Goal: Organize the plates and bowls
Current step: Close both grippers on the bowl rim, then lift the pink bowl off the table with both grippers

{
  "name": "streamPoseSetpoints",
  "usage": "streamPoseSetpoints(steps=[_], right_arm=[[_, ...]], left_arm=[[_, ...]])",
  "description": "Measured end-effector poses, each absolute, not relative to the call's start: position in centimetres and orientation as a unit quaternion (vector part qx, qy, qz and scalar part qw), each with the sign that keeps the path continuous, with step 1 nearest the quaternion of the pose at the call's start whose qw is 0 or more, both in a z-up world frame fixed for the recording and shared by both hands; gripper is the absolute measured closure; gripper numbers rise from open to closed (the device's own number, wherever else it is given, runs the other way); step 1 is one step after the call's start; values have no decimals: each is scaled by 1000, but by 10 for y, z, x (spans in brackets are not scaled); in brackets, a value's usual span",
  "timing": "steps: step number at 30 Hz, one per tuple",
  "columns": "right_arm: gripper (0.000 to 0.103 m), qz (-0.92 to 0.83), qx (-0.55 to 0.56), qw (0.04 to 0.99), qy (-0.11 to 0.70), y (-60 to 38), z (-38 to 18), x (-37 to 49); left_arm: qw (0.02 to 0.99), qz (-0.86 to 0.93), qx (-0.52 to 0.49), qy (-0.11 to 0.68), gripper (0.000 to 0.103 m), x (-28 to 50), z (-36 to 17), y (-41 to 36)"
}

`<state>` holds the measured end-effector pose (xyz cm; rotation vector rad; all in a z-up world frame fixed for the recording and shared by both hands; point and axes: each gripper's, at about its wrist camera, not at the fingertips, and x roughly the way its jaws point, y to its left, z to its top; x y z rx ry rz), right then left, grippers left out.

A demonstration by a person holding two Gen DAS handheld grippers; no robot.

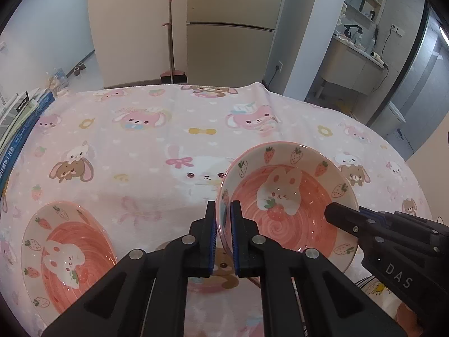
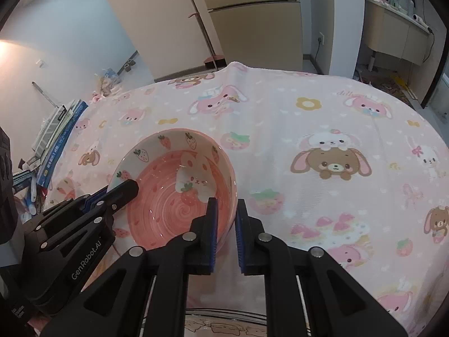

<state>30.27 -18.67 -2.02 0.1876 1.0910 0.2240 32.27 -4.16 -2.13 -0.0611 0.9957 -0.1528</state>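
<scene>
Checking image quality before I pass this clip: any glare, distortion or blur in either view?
Left wrist view: strong fisheye bending with dark corners, sharp, small highlights on the held bowl. Right wrist view: same bending, a bright glare patch on the wall at left, glints inside the bowl, no motion blur.

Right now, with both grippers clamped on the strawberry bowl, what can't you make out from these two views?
- Under the bowl: whether it rests on the pink cloth or is lifted; both views, hidden by its own body.
- Second dish: bowl or plate unclear; left view, cut off by the edge and left gripper.
- Clear item below the right gripper: right view, cropped.
</scene>
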Motion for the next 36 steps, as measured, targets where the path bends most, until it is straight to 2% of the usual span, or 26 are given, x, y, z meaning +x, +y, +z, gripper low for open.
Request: streamPoseSetpoints(steps=[3, 5, 6, 7, 11, 12, 13, 15, 21, 36], right_arm=[[84, 118, 96, 837, 526, -186, -27, 305], [83, 123, 99, 832, 532, -182, -33, 306], [81, 124, 100, 828, 538, -180, -35, 306], [80, 126, 102, 824, 543, -179, -39, 307], [82, 131, 133, 809, 558, -184, -47, 309], [84, 130, 129, 809, 559, -184, -47, 308], [85, 126, 122, 811, 558, -183, -46, 307], [87, 122, 116, 813, 557, -181, -46, 305], [89, 117, 119, 815, 554, -187, -37, 301], [89, 136, 132, 867, 461, -194, 55, 253]], left_arm=[[870, -77, -33, 486, 90, 324, -24, -42], [860, -85, -28, 502, 80, 326, -29, -45], [852, -91, -26, 515, 65, 327, -35, -48], [847, -96, -25, 523, 64, 328, -40, -50], [854, -81, -14, 514, 64, 325, -44, -56], [854, -86, -14, 514, 71, 324, -43, -57], [854, -90, -16, 512, 86, 323, -43, -57], [855, -86, -14, 511, 88, 320, -40, -58], [868, -88, -10, 489, 88, 311, -22, -61], [899, -93, -21, 426, 89, 260, 69, -54]])
